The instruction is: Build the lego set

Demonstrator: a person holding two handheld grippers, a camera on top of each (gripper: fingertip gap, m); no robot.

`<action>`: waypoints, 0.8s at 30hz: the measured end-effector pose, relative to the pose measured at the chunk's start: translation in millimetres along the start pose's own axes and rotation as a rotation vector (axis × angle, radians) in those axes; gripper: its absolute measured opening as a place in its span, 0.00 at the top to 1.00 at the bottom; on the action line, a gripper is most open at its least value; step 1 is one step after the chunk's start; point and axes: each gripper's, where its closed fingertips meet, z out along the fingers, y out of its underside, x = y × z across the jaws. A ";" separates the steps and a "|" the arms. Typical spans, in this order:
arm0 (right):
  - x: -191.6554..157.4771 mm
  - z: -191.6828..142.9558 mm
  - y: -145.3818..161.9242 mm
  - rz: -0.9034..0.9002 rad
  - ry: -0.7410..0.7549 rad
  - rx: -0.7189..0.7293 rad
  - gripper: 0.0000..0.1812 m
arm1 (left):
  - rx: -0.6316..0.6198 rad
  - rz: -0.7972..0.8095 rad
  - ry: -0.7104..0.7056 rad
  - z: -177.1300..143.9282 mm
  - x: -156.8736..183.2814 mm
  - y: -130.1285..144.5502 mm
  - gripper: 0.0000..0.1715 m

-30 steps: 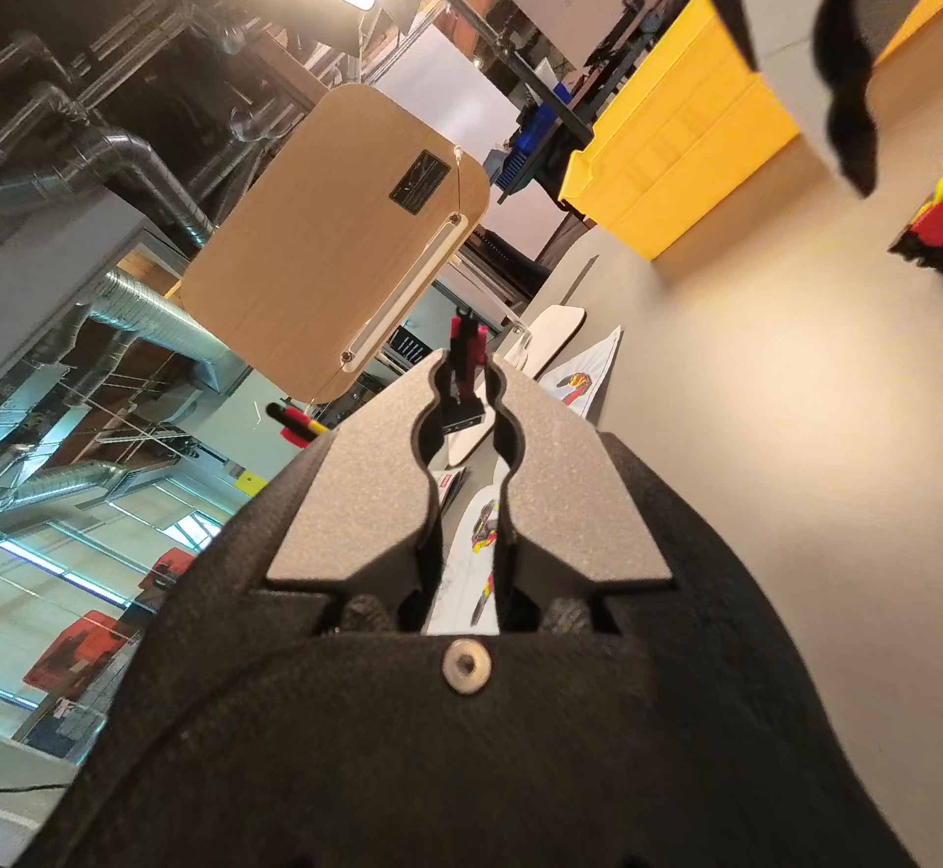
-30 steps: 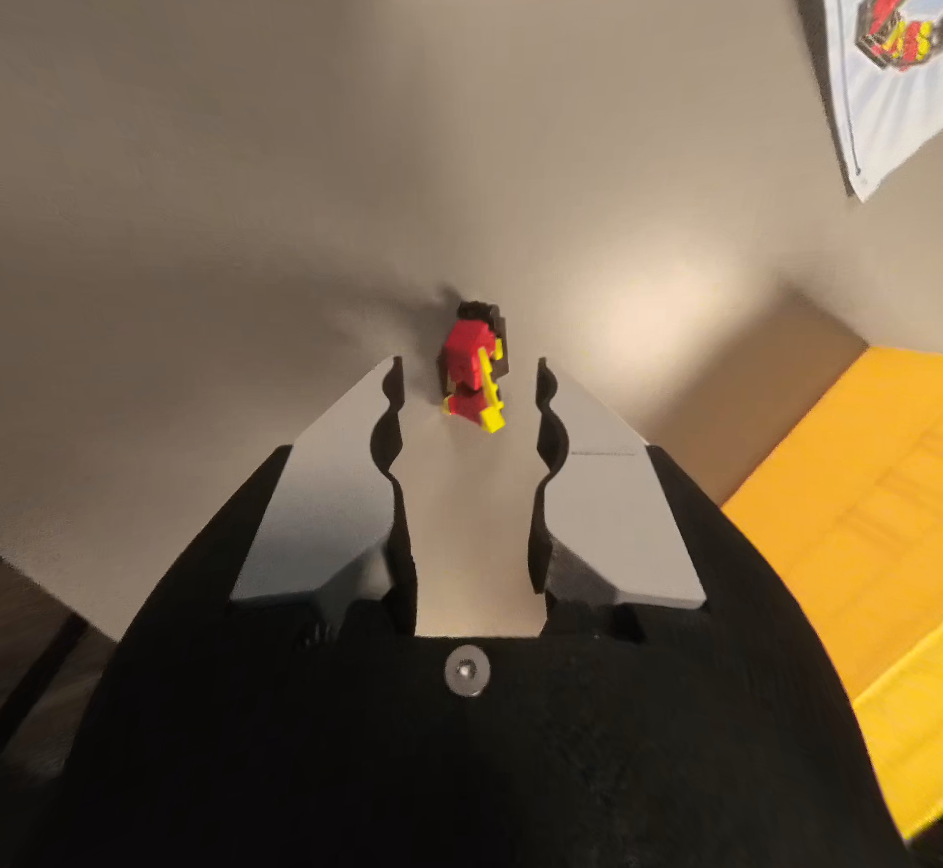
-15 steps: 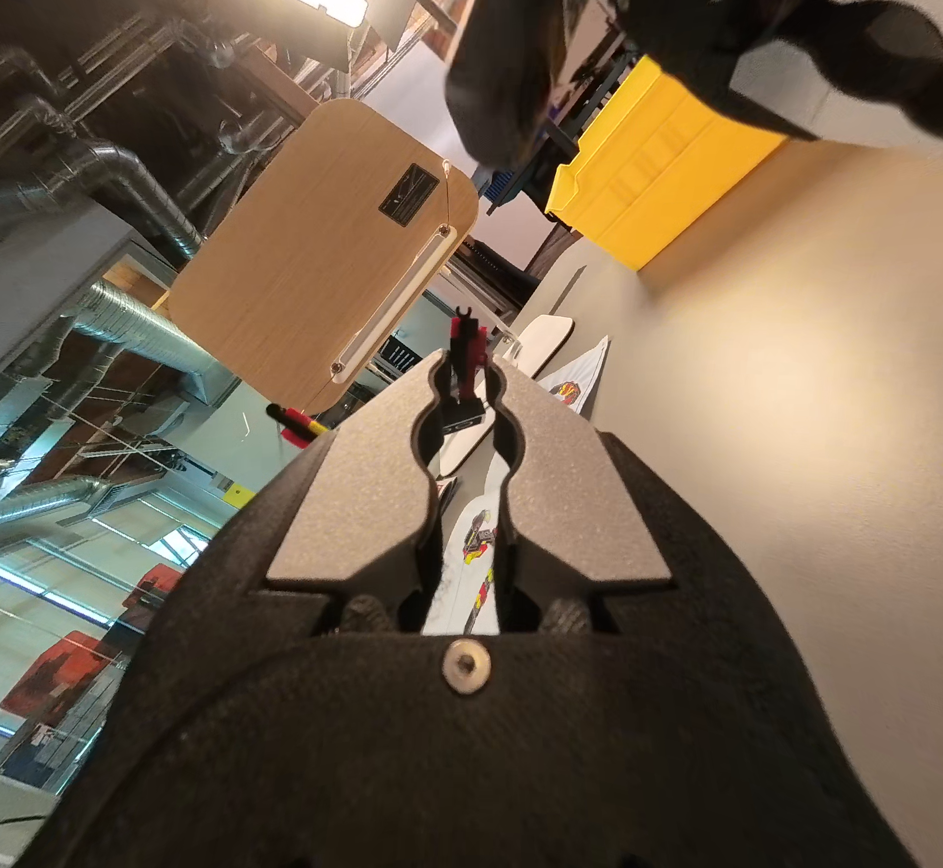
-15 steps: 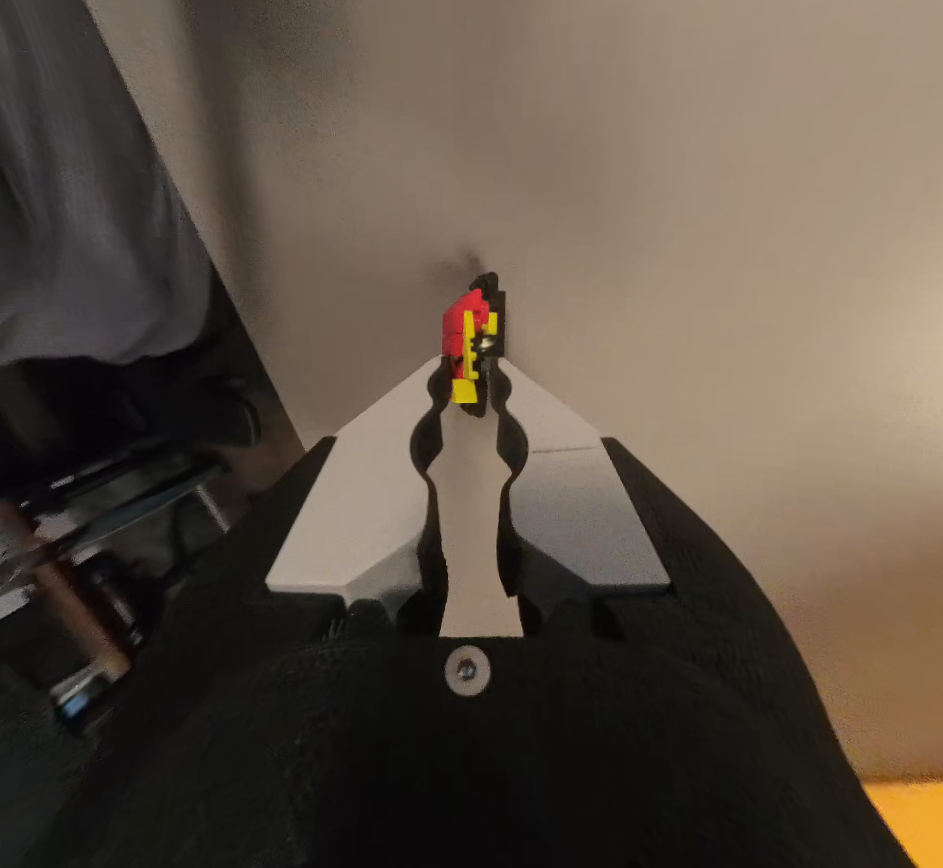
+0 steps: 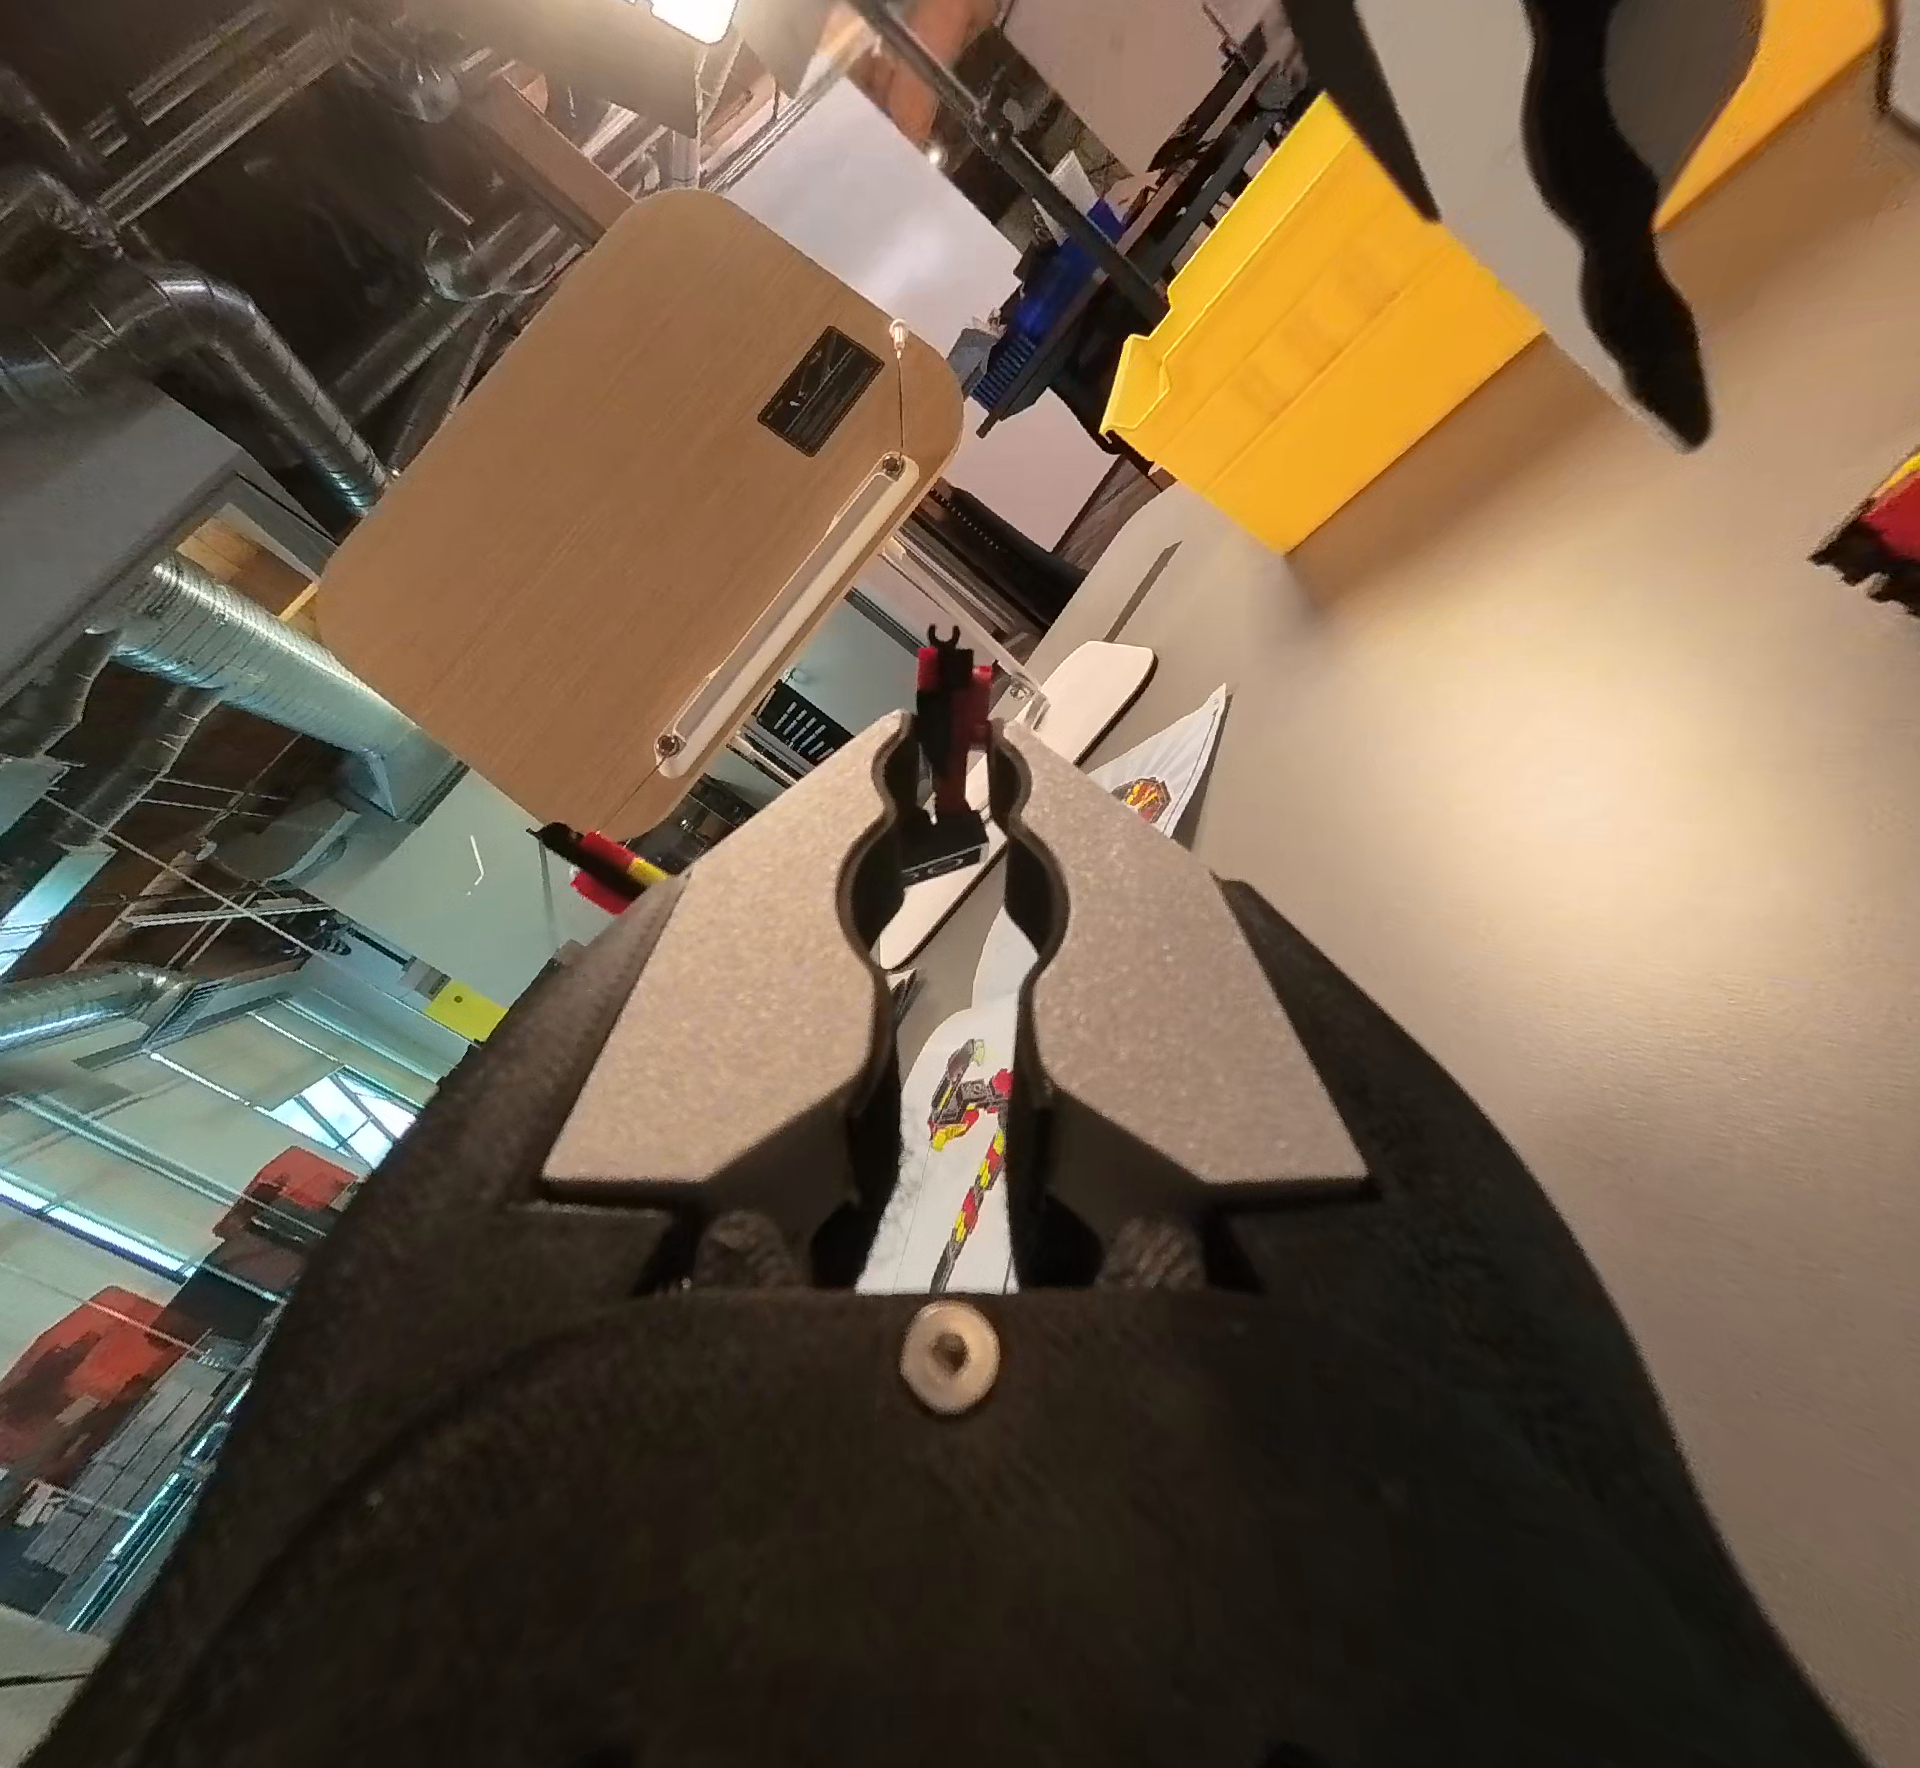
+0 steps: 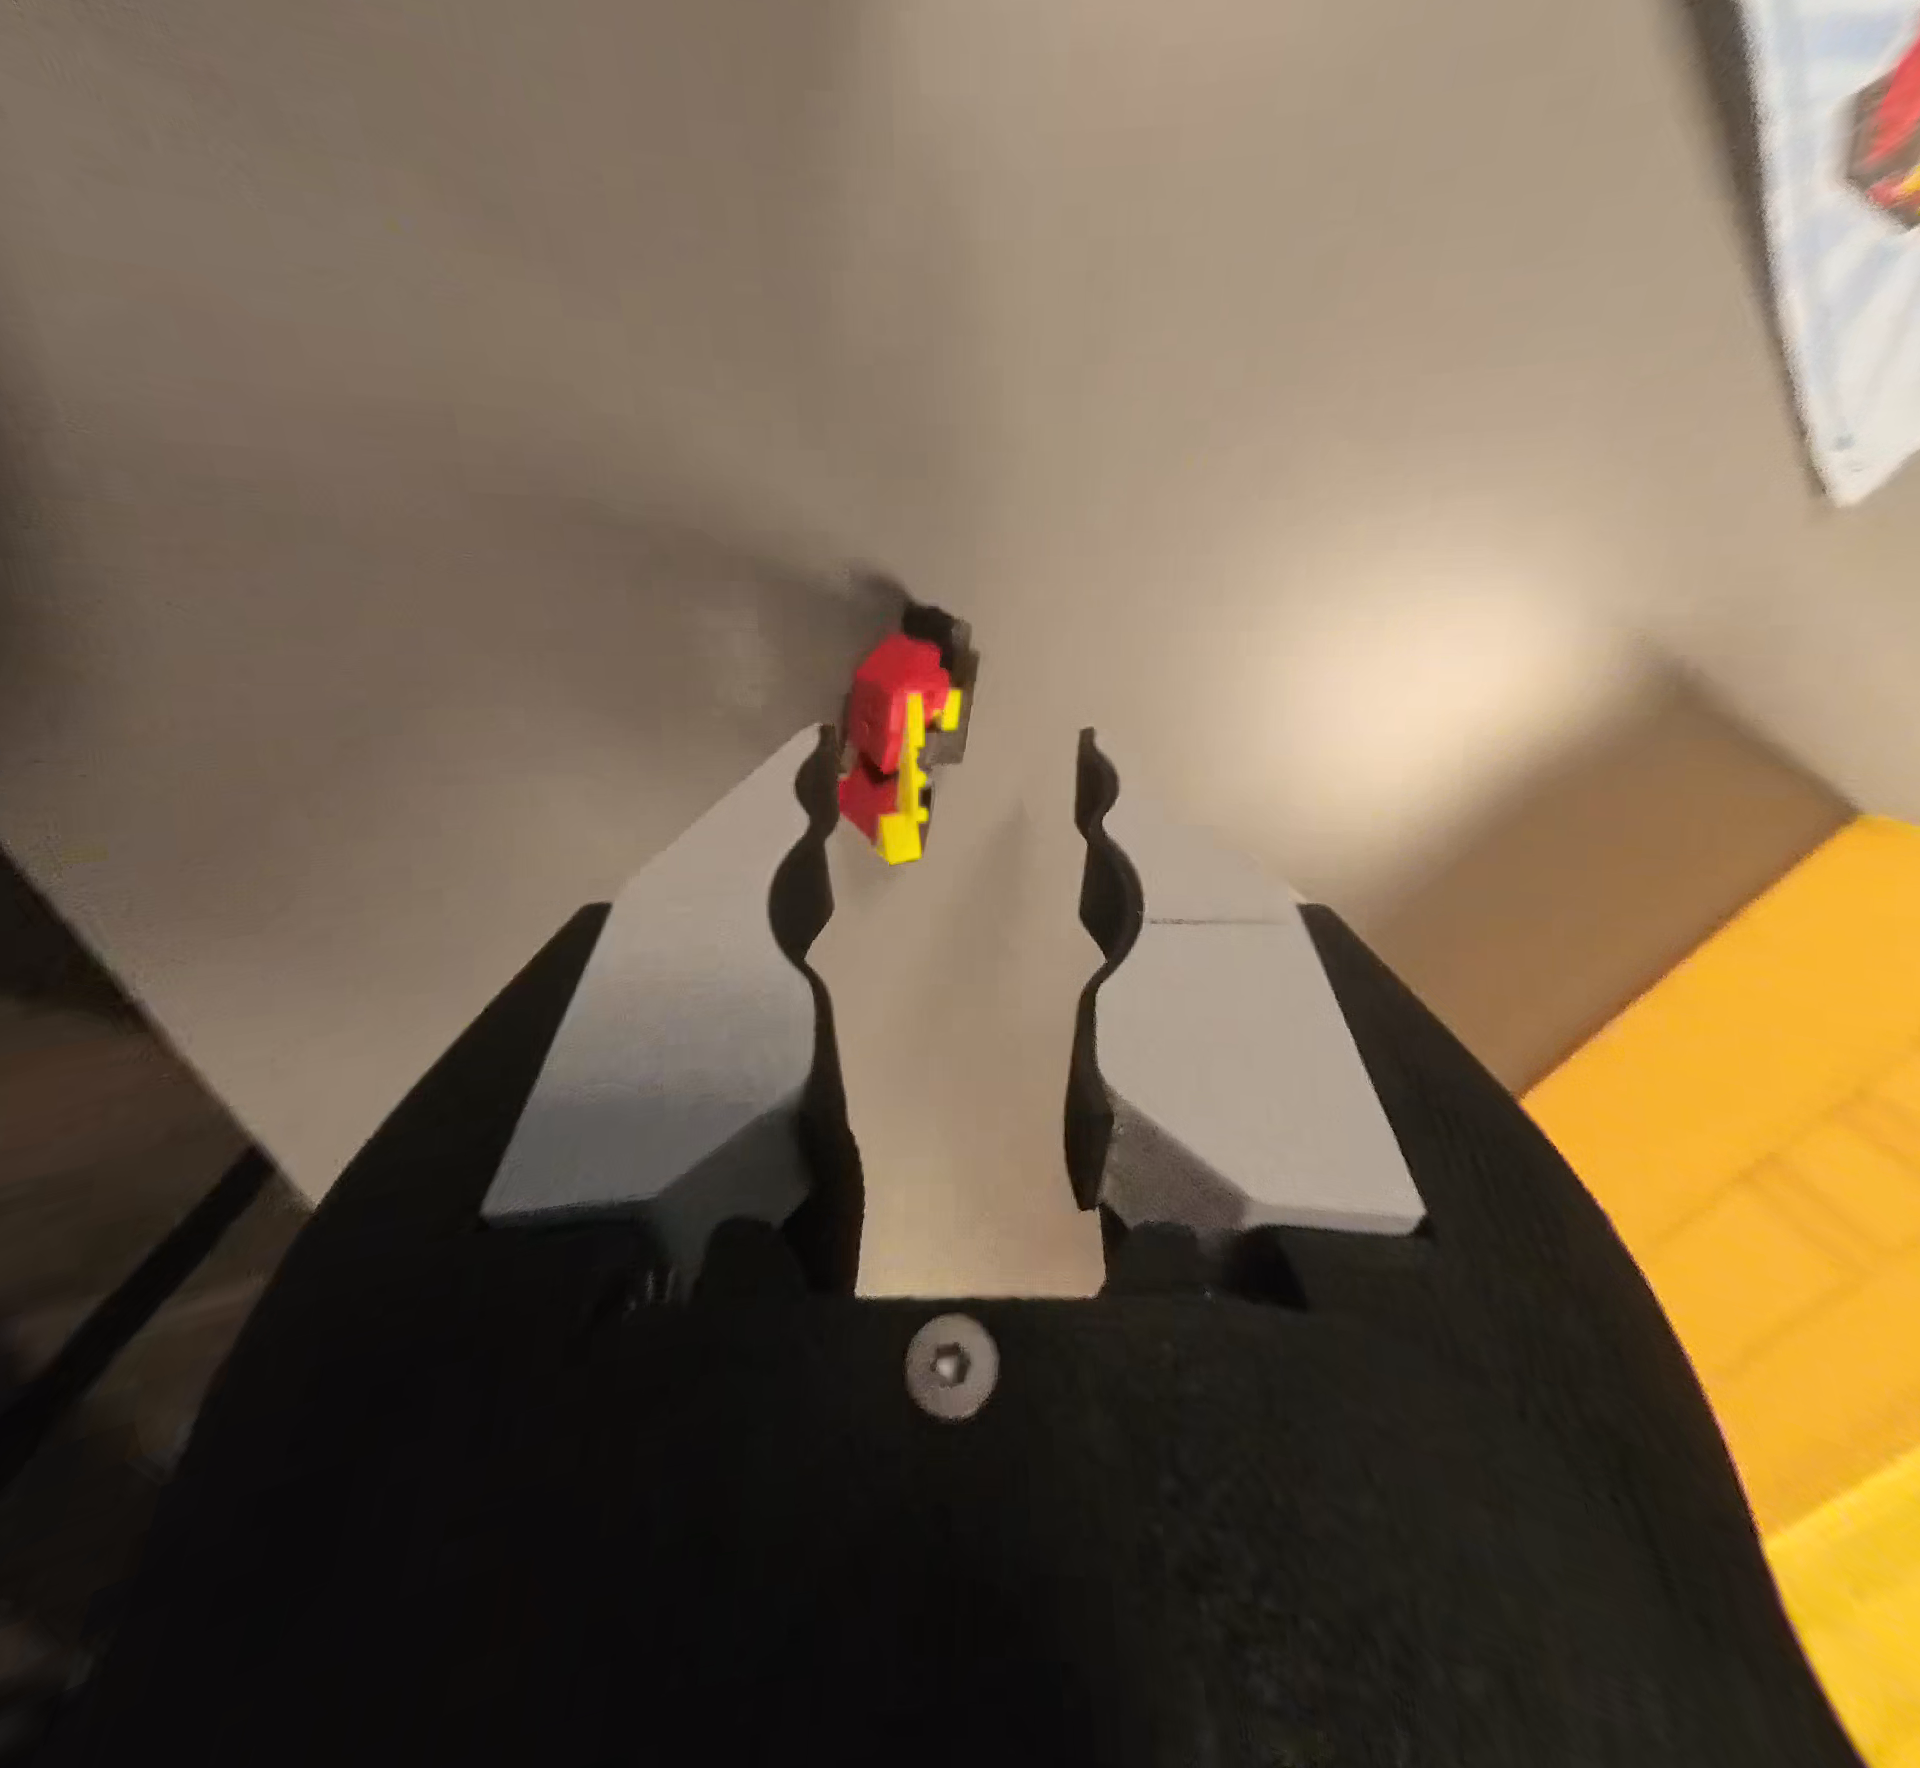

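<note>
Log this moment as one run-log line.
left gripper: shut on red-black lego piece | right gripper: open by red-yellow lego assembly on table

Bare surface (image 6: pixel 520 264) is lying open around the red-and-yellow lego piece (image 6: pixel 899 742). A yellow bin (image 6: pixel 1766 1147) is blocking the right; an instruction sheet (image 6: pixel 1829 160) is occupying the far-right corner.

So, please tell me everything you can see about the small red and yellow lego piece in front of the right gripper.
The red and yellow lego piece is a small assembly of red bricks with yellow parts along one side and black parts at its far end. It looks like glossy plastic. It lies on the grey table, casting a dark shadow. The right gripper is open around its near end; the piece sits close to the left finger, contact unclear. The image is slightly blurred.
</note>
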 end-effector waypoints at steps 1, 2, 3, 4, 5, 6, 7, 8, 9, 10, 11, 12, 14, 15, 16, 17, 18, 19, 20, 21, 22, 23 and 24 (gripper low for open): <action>-1.2 -3.4 -5.6 -0.004 0.057 0.040 0.76 | 0.000 0.000 0.001 0.0 0.2 0.0 0.93; -5.2 -6.2 -10.5 -0.017 0.109 0.075 0.76 | 0.000 0.000 0.002 0.0 0.3 0.1 0.93; -6.7 -8.2 -13.8 -0.031 0.189 0.096 0.76 | 0.001 -0.001 0.002 0.0 0.3 0.0 0.93; -9.1 -8.8 -16.3 -0.045 0.269 0.112 0.77 | 0.001 -0.003 0.003 0.1 0.3 0.0 0.93; -14.1 -7.2 -17.3 -0.056 0.334 0.122 0.77 | 0.000 -0.003 0.004 0.3 0.6 0.1 0.93; -14.9 -4.8 -14.9 -0.058 0.417 0.110 0.77 | 0.000 -0.004 0.006 0.5 1.0 0.1 0.93; -12.7 -2.6 -8.7 -0.067 0.506 0.075 0.78 | 0.001 -0.004 0.008 0.6 1.4 0.0 0.93; -14.2 1.4 -2.8 -0.082 0.556 0.046 0.77 | 0.003 -0.005 0.008 0.6 1.6 -0.5 0.93; -14.5 4.5 0.7 -0.073 0.593 0.039 0.77 | 0.004 -0.006 0.010 0.6 2.0 -0.8 0.93; -15.4 7.9 3.7 -0.054 0.605 0.037 0.77 | 0.004 -0.006 0.012 0.7 2.6 -0.9 0.93; -14.6 9.1 5.1 -0.032 0.615 0.043 0.79 | 0.004 -0.004 0.014 0.7 3.1 -1.1 0.93; -13.6 9.2 4.7 -0.015 0.616 0.055 0.79 | 0.005 -0.002 0.015 0.5 3.5 -1.2 0.93; -11.2 10.5 4.9 0.018 0.589 0.060 0.82 | 0.006 0.004 0.016 0.1 3.9 -1.6 0.94; -8.8 11.2 5.5 0.021 0.574 0.055 0.84 | 0.007 0.005 0.017 -0.1 4.2 -1.6 0.94; -6.6 12.5 6.2 0.016 0.550 0.052 0.87 | 0.007 0.006 0.018 -0.3 4.5 -1.7 0.94; -3.8 13.8 7.2 0.017 0.523 0.050 0.89 | 0.008 0.006 0.018 -0.3 4.6 -1.8 0.94; -0.9 14.4 8.0 0.021 0.486 0.053 0.89 | 0.008 0.004 0.019 -0.3 4.5 -1.6 0.93; -0.8 14.9 7.6 0.021 0.423 0.065 0.89 | 0.007 0.003 0.019 -0.2 4.4 -1.5 0.93; -1.5 14.5 7.8 0.018 0.352 0.076 0.90 | 0.007 0.001 0.020 -0.2 4.5 -1.4 0.94; -4.7 14.0 8.2 0.015 0.266 0.083 0.90 | 0.008 -0.001 0.020 -0.2 4.4 -1.5 0.93; -11.1 13.2 7.7 0.005 0.163 0.098 0.90 | 0.008 -0.002 0.021 -0.1 4.6 -1.5 0.93; -18.9 12.2 6.7 -0.006 0.059 0.116 0.90 | 0.008 -0.003 0.022 -0.1 4.7 -1.5 0.93; -23.3 11.4 6.0 -0.007 -0.017 0.129 0.90 | 0.008 -0.002 0.023 0.0 5.0 -1.5 0.93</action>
